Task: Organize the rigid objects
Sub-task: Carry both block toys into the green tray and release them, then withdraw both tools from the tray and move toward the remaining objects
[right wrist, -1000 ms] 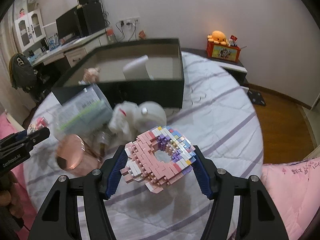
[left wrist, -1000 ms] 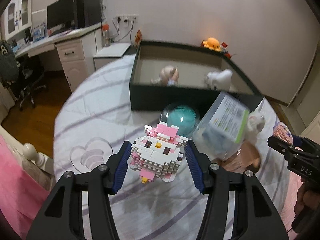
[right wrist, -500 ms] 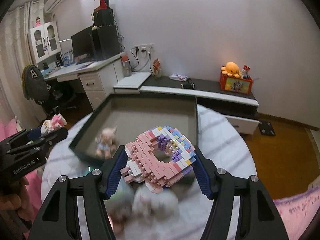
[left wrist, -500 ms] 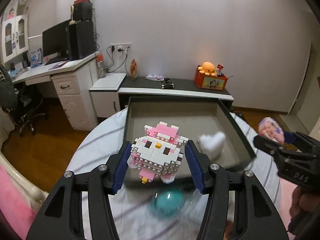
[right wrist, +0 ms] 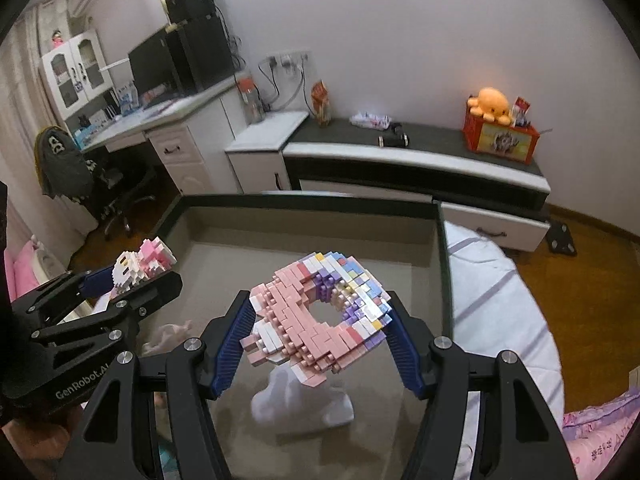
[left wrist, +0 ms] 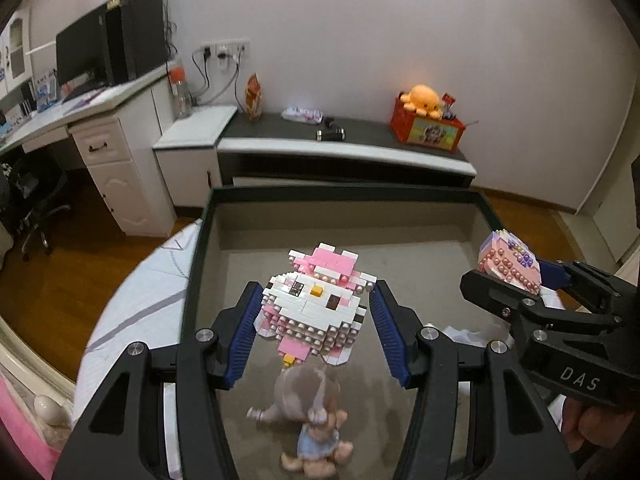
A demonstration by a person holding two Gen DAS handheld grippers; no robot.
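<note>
Together, left gripper (left wrist: 312, 330) is clamping a brick cat figure (left wrist: 316, 308) and right gripper (right wrist: 320, 332) a brick donut (right wrist: 320, 316) over the open box (left wrist: 400, 192); lowering each onto bare floor, clear of the doll (left wrist: 308, 412) at lower centre, looks wisest.

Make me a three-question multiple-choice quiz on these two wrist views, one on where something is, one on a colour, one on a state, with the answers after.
1. Where does the small doll lie?
A. inside the dark box
B. on the desk
C. on the floor

2. What colour is the bow on the white brick cat?
A. green
B. pink
C. black

3. What is the right tool doing?
A. hanging open and empty
B. shut on the brick doughnut
C. resting on the low shelf

Answers: 1 A, the doll lies on the box floor below the left tool. 2 B, pink bricks top the cat's head. 3 B, both blue pads press the doughnut's sides.
</note>
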